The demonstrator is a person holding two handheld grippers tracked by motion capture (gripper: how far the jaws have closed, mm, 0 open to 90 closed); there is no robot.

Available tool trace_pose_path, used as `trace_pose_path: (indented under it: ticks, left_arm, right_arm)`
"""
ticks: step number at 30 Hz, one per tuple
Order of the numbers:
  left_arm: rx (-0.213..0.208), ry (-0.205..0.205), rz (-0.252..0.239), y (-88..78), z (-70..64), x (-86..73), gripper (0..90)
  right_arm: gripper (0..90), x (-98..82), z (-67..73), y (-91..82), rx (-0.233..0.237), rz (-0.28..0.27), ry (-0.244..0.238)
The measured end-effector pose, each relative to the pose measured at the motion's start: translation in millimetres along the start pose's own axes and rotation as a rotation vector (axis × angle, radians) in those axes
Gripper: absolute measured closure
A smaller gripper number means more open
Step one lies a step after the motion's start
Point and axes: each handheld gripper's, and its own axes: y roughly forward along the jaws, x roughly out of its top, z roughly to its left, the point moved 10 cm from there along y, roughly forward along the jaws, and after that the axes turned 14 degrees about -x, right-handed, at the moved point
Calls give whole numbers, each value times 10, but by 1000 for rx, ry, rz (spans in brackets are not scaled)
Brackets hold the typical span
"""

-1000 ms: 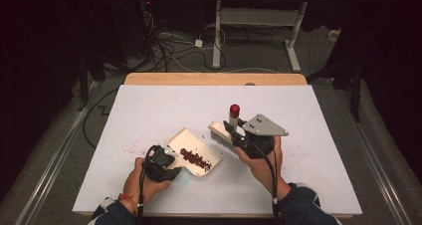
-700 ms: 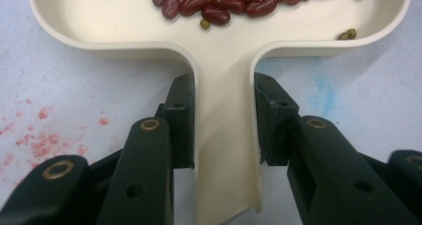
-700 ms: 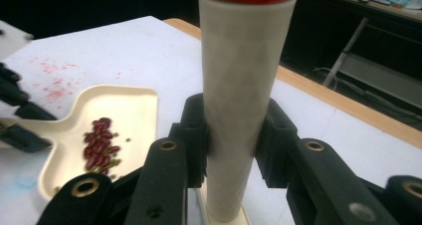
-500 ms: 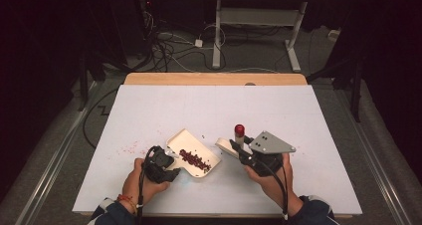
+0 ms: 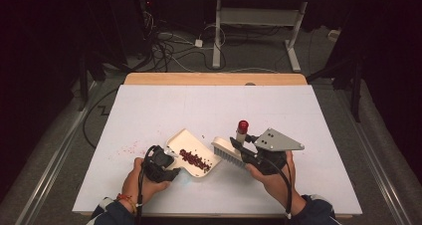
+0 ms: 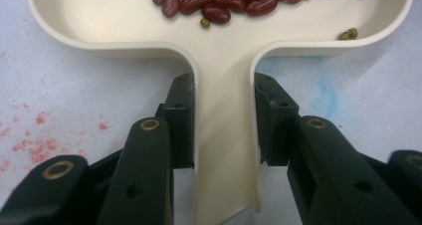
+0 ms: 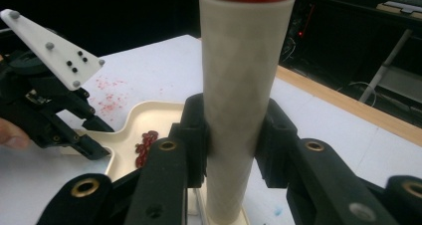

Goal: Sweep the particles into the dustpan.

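A cream dustpan [image 5: 180, 138] lies on the white table [image 5: 209, 105] with several red beans [image 5: 195, 160] in it. My left gripper [image 5: 168, 163] is shut on the dustpan handle [image 6: 224, 135], and the beans [image 6: 224, 1] lie just ahead, with a few small green ones among them. My right gripper [image 5: 239, 146] is shut on the upright cream handle [image 7: 241, 85] of a brush with a red cap [image 5: 243, 124]. The brush head [image 5: 226, 152] hangs by the dustpan's right rim. In the right gripper view the dustpan [image 7: 149, 115] and the left gripper [image 7: 74, 130] are at left.
Red smears [image 5: 127, 148] mark the table left of the dustpan, and a faint blue smudge [image 6: 323, 93] lies beside its handle. One stray bean [image 5: 202, 136] sits just beyond the pan. A wooden strip [image 5: 214, 79] edges the far side. Cables and desk legs are on the floor beyond.
My right gripper has carried the brush a little toward the near edge and to the right. The left gripper and the dustpan have stayed put.
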Motion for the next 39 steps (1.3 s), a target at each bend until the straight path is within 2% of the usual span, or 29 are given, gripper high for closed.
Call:
trace_pose_path:
  ticks: [5, 9, 14, 18, 21, 24, 27, 30, 34, 38, 39]
  left_arm:
    - [1, 1, 0, -3, 0, -2, 640]
    - [-8, -3, -1, -4, 9, -4, 640]
    - [-10, -4, 2, -3, 12, -4, 639]
    - [-28, -12, -3, 0, 22, -2, 640]
    - [-23, -11, -6, -1, 20, -2, 640]
    - [-21, -13, -9, -3, 19, -5, 640]
    - [-18, -16, -11, -9, 17, -15, 639]
    - [-19, -21, -14, -15, 16, -25, 639]
    - [-22, -22, -14, -43, 31, -30, 639]
    - [-17, -28, -15, -58, 51, -34, 639]
    - [-17, -29, -11, -58, 57, -36, 639]
  right_arm:
    - [698, 28, -121, 98, -35, -24, -12]
    - [698, 73, -251, 239, -60, -33, -2]
    - [698, 146, -366, 515, -82, -56, -13]
    - [698, 200, -363, 740, -89, -92, 4]
    - [698, 202, -274, 879, -101, -101, -19]
    - [698, 187, -113, 984, -66, -83, -24]
    - [698, 177, 80, 1031, -39, -77, -59]
    - [696, 157, 254, 974, -8, -71, -95]
    - [693, 115, 382, 855, 36, -57, -106]
    - [695, 110, 445, 685, 87, -54, -63]
    - [696, 112, 467, 642, 93, -53, -69]
